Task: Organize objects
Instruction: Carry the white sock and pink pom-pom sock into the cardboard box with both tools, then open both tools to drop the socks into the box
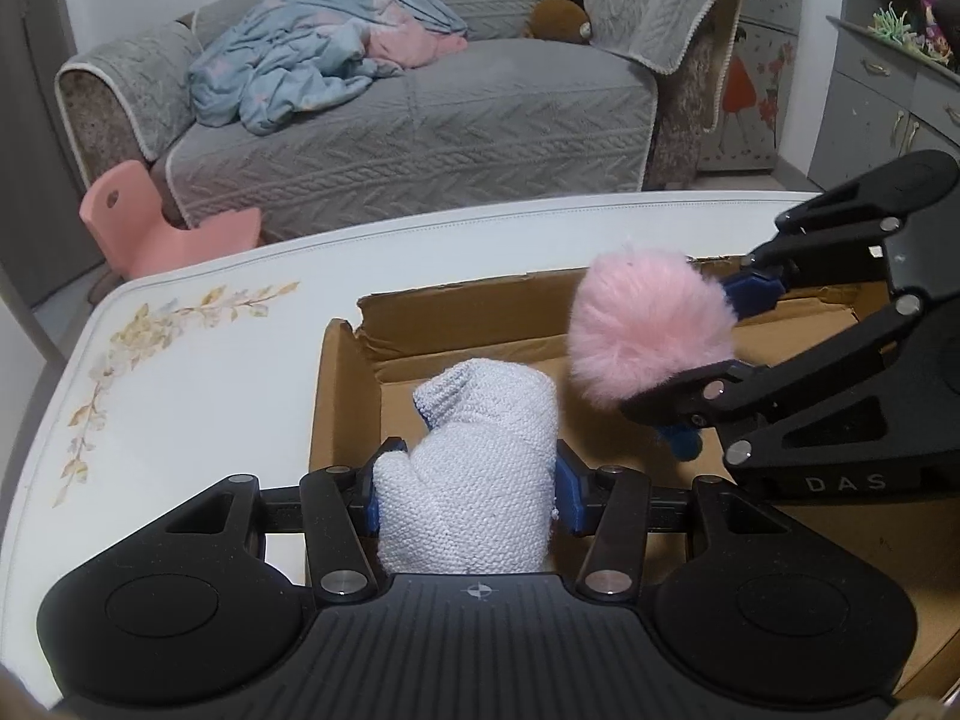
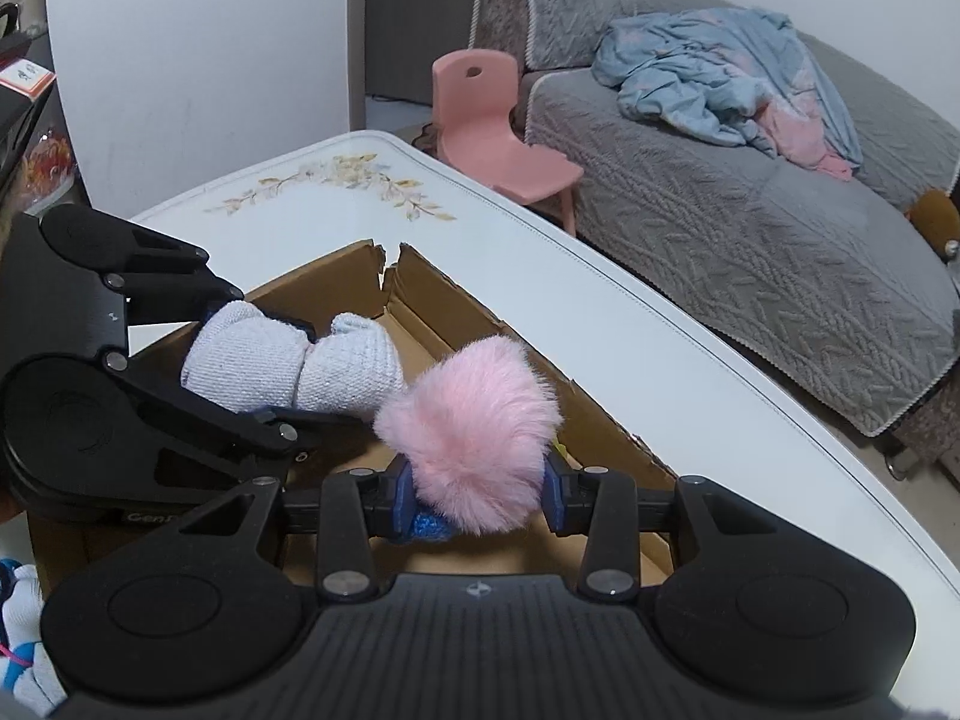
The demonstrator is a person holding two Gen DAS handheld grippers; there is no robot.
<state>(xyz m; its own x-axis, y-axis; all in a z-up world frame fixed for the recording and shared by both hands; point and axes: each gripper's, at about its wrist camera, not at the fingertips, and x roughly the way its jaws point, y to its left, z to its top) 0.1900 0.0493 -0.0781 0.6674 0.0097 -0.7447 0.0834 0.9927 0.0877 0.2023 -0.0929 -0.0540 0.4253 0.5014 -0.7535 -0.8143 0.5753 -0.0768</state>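
Observation:
My left gripper (image 1: 471,495) is shut on a pale knitted mitten (image 1: 474,468), holding it over the near left part of an open cardboard box (image 1: 342,396) on the white table (image 1: 180,372). In the right wrist view the left gripper (image 2: 270,360) comes in from the left, and the mitten (image 2: 300,369) shows folded between its fingers. My right gripper (image 2: 477,501) is shut on a fluffy pink pompom (image 2: 474,426) with a bit of blue knit below it. Seen from the left wrist, the right gripper (image 1: 714,348) holds the pompom (image 1: 651,330) over the box's right side.
A grey sofa (image 1: 420,120) with a crumpled blue blanket (image 1: 300,60) stands beyond the table. A small pink chair (image 2: 492,132) sits between sofa and table. Grey cabinets (image 1: 888,114) are at the far right. White and blue cloth (image 2: 21,648) lies at the lower left of the right wrist view.

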